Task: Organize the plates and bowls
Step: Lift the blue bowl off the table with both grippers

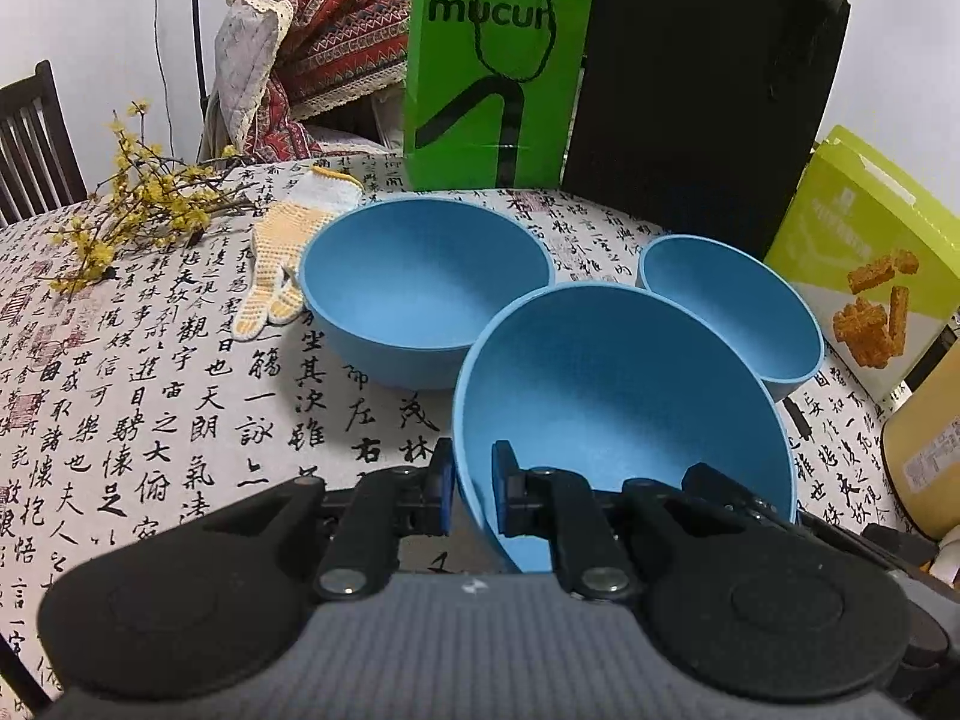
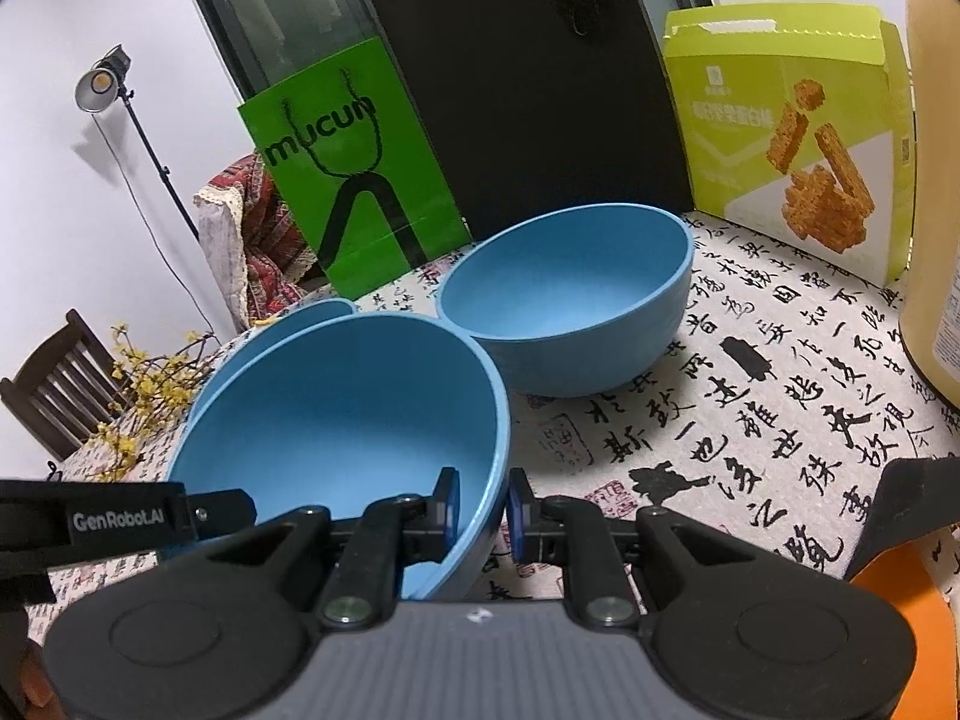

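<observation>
Taking the near blue bowl as the landmark and moving left to right: well to its left on the calligraphy tablecloth lie a yellow flowering sprig and a knitted glove, both clear of the working area; just left and behind it stands a second blue bowl, upright and empty, apparently waiting to be nested. The left gripper is clamped on the near bowl's rim at its left side, one blue pad inside the wall, one outside; the right gripper pinches the same rim on the opposite side, probably so that the two hands share the load and keep the bowl steady, though it sits tilted toward the cameras. Behind it to the right stands a third blue bowl, also upright; further right, a snack box. The bowls are matte, plain, deep and round-bottomed, all alike in colour.
</observation>
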Motion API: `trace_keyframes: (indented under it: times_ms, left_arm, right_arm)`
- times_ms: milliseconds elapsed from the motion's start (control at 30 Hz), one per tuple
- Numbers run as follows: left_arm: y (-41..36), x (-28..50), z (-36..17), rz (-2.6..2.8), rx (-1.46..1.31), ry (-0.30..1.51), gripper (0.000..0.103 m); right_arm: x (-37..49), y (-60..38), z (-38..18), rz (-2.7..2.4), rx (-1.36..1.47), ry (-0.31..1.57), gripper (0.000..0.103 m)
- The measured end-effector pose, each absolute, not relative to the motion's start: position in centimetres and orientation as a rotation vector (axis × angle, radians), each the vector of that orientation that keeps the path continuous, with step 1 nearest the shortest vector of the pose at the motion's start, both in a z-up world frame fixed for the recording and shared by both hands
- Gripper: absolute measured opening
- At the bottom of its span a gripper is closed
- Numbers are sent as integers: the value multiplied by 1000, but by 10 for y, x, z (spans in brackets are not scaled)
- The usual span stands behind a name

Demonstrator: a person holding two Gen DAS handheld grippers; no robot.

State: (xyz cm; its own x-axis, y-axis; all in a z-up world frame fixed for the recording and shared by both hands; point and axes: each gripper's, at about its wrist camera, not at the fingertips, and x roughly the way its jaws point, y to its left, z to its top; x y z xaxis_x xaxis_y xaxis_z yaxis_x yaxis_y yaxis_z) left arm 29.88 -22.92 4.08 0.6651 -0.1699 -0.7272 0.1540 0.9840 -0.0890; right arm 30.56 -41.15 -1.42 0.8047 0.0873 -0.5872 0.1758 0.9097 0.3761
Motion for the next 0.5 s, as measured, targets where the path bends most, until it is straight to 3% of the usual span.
trace_keyframes:
  times_ms: [500]
  left_arm:
    - [-213, 277, 57, -175, -23, 780, 13]
  right_arm:
    - [291, -394, 6, -32, 395, 620, 16]
